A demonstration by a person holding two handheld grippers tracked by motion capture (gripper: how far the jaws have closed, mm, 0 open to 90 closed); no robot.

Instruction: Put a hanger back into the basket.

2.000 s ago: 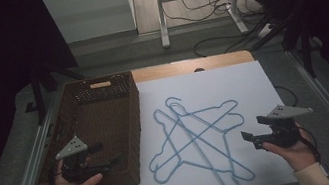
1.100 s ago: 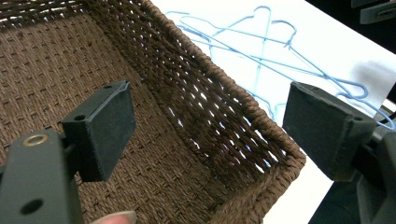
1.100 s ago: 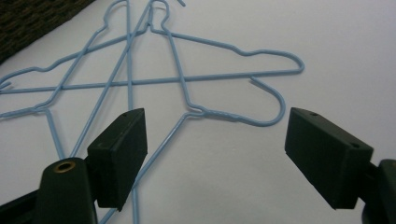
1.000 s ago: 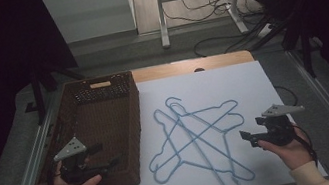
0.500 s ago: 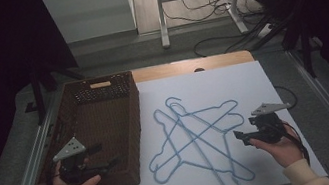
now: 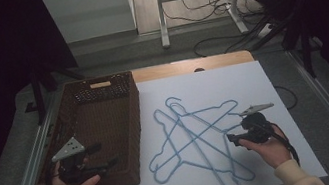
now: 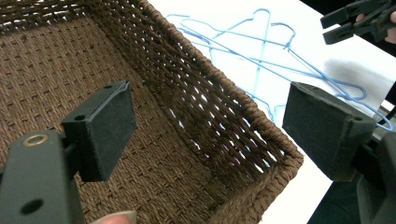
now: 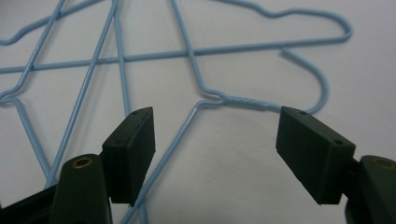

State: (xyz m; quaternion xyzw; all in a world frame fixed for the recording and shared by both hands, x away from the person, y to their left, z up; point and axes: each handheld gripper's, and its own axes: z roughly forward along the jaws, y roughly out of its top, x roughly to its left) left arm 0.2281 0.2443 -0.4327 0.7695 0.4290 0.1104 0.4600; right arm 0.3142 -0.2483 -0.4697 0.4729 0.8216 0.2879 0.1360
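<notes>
Between the spread right tongs (image 8: 215, 154), which have just been closing, lies a blue hanger's twisted neck (image 8: 238, 101), unpinched.

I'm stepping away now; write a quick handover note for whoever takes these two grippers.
Left gripper: open, holding nothing, over the near end of the wicker basket.
Right gripper: jaws wide but just been closing, nothing gripped; it hovers over the twisted neck of one hanger.
Blue wire hangers: tangled pile on the white board, right of the basket.
Done: no hanger lifted, and I see none in the basket.
Left, likely: grip a hanger at the neck, lift it free of the pile, move it to the basket, repeat.
</notes>
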